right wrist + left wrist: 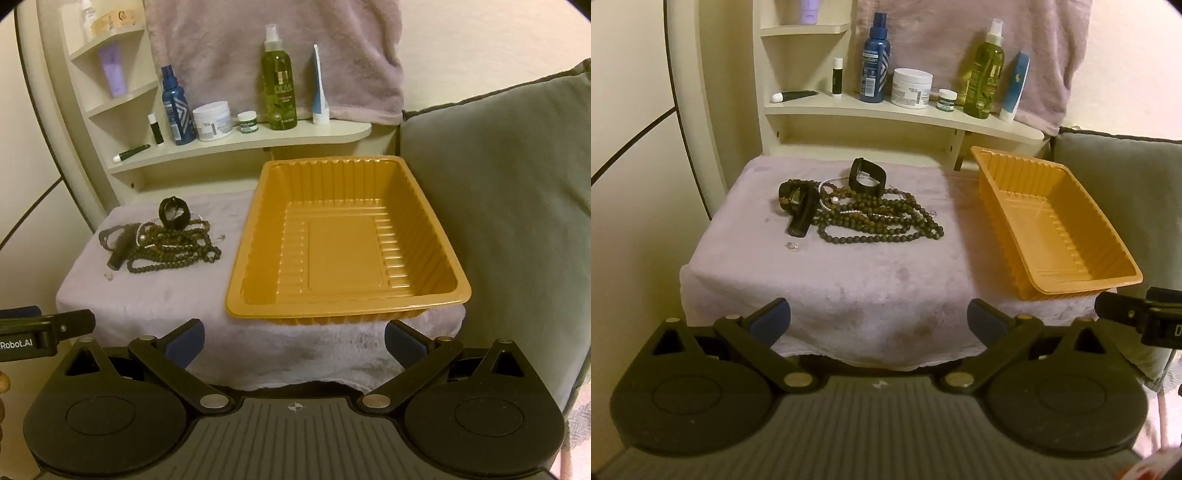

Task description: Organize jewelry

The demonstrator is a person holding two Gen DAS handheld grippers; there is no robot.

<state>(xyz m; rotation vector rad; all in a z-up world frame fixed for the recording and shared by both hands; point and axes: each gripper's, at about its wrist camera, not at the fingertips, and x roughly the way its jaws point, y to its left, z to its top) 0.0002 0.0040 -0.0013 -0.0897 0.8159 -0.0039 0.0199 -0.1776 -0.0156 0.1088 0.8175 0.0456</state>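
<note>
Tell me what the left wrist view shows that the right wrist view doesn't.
Left wrist only: the open left tongs and the jewelry pile straight ahead.

Right wrist only: the open right tongs, the orange tray and its bare bottom straight ahead, and the top shelf's bottles.

Both: pile and tray on the towel-covered surface, with toiletries on the shelf behind.

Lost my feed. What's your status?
Left gripper and right gripper open, empty. Jewelry pile on towel, tray empty. Nothing blocking.
</note>
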